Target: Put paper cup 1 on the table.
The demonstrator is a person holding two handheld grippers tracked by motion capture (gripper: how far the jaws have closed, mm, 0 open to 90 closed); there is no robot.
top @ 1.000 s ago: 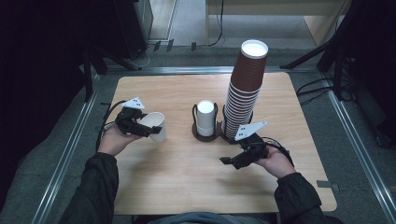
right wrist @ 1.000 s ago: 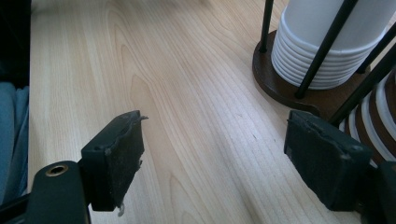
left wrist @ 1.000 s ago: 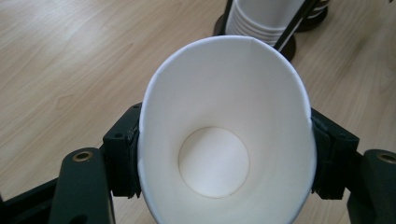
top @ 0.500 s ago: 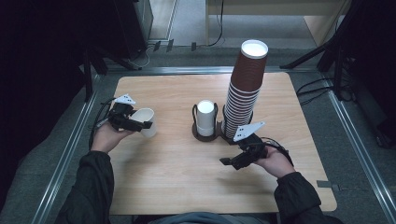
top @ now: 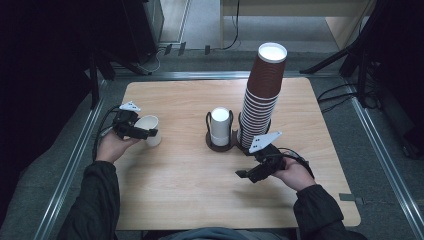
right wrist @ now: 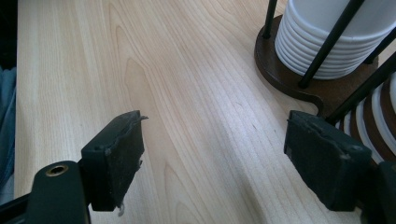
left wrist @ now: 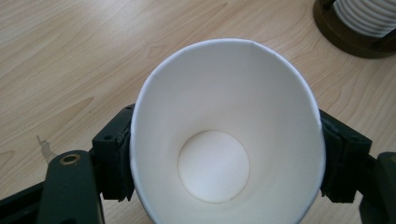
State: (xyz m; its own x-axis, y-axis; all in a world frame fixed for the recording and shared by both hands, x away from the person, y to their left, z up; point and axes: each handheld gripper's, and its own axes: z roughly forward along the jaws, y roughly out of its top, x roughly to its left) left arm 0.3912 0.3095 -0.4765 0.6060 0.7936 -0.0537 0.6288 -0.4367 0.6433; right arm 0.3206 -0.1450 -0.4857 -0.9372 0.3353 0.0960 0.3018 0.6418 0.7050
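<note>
Left hand-held gripper (top: 145, 134) clamps unmarked white cup (left wrist: 224, 135).

Lone cup (top: 149, 131) left of cup stacks (top: 261, 100)

In the high view the wooden table (top: 170, 180) is evenly lit from above while the surroundings fall off to near black, and the picture is soft, with fine detail lost. The left gripper view is bright and diffuse: the white cup (left wrist: 224, 140) is nearly washed out at its rim, though the wood grain stays fairly sharp. In the right gripper view a pale band of glare crosses the grain, the close jaws look soft, and shadow gathers under the dark wooden base (right wrist: 322, 88).
</note>
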